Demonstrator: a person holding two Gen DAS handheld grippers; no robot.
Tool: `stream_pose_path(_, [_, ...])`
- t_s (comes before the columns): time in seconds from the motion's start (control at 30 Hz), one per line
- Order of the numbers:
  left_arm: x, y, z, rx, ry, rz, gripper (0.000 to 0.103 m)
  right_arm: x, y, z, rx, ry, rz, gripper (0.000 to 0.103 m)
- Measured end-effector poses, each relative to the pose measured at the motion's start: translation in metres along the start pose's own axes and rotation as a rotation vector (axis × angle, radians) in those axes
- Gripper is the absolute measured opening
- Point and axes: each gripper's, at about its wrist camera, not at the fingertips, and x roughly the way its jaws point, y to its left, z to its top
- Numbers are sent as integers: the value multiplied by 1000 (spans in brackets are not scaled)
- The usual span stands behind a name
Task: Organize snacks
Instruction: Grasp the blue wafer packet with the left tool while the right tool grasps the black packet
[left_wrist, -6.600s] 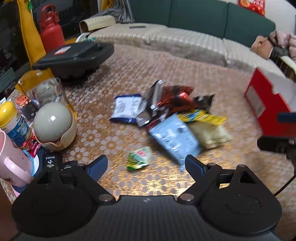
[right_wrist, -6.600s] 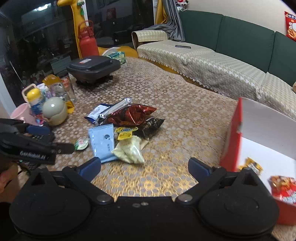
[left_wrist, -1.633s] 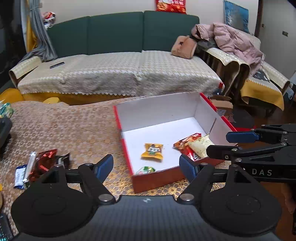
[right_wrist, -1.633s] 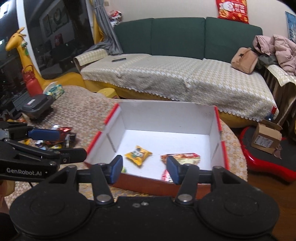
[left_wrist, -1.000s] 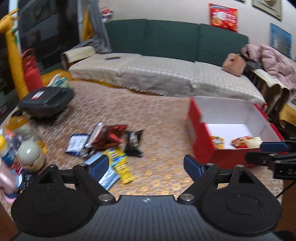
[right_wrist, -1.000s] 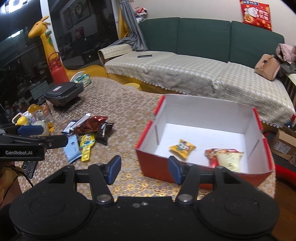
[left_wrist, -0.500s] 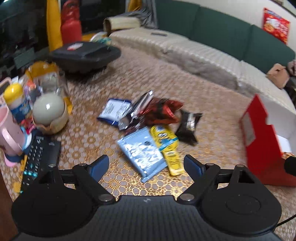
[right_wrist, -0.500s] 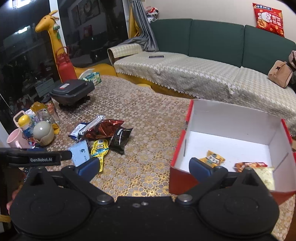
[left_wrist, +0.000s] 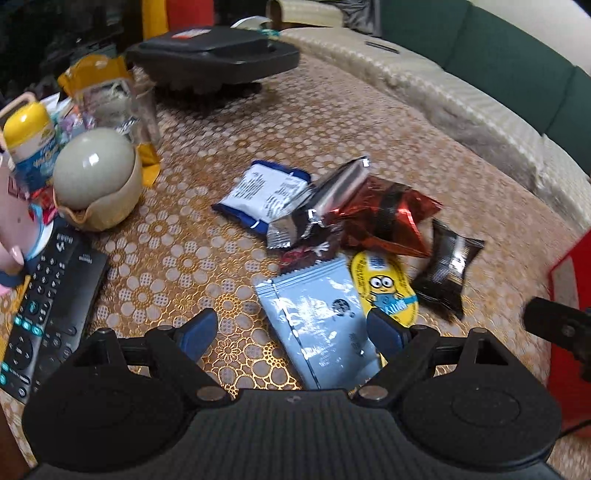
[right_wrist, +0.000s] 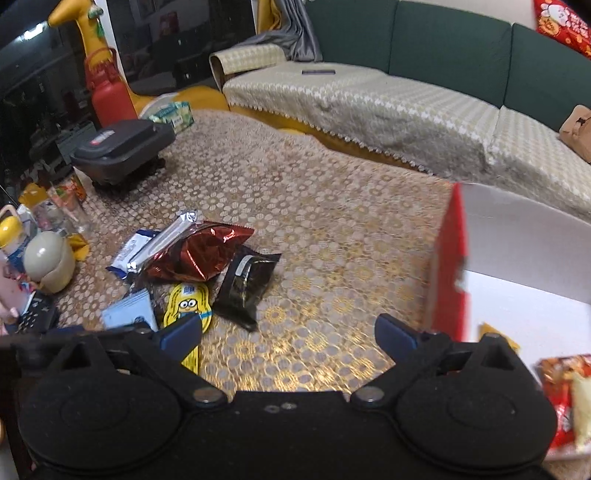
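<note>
The left gripper (left_wrist: 291, 334), matte black with blue rubbery pads, hangs with its jaws spread wide and nothing pinched; the pale blue pouch (left_wrist: 317, 317) lies flat on the table between them, not pressed by either pad. At 1 o'clock from the pouch, touching its edge, is a glossy yellow peanut-shaped packet (left_wrist: 386, 286) printed with a cartoon face. Farther out at 2 o'clock sits a crinkled black wrapper (left_wrist: 445, 273); at 12 o'clock a shiny red foil bag (left_wrist: 384, 221), a silver foil stick (left_wrist: 321, 206) lying over it, and at 11 o'clock a white and blue sachet (left_wrist: 264, 194). All rest on a gold, flower-patterned tablecloth (left_wrist: 207, 236). At 9 o'clock are a black remote (left_wrist: 48, 306) and a smooth grey ball in a beige ceramic bowl (left_wrist: 94, 184).

The right gripper (right_wrist: 290, 334) is also spread wide, its jaws having just eased slightly inward from their widest, and holds nothing; bare tablecloth shows between its pads. At 3 o'clock from it stands a cardboard box (right_wrist: 448, 258), red outside and white inside. In the box lie a yellow packet (right_wrist: 496, 334), partly hidden, and a red-orange packet (right_wrist: 557, 373) beside a pale one (right_wrist: 581, 406).
</note>
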Motion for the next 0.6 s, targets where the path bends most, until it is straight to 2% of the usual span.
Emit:
stream_pose_path(0.4, [13, -3, 5, -57, 10, 14, 88, 78, 28, 25, -22, 75, -39, 86])
stream_pose_path(0.6, [18, -5, 5, -61, 16, 12, 87, 100, 38, 30, -22, 106, -57, 74])
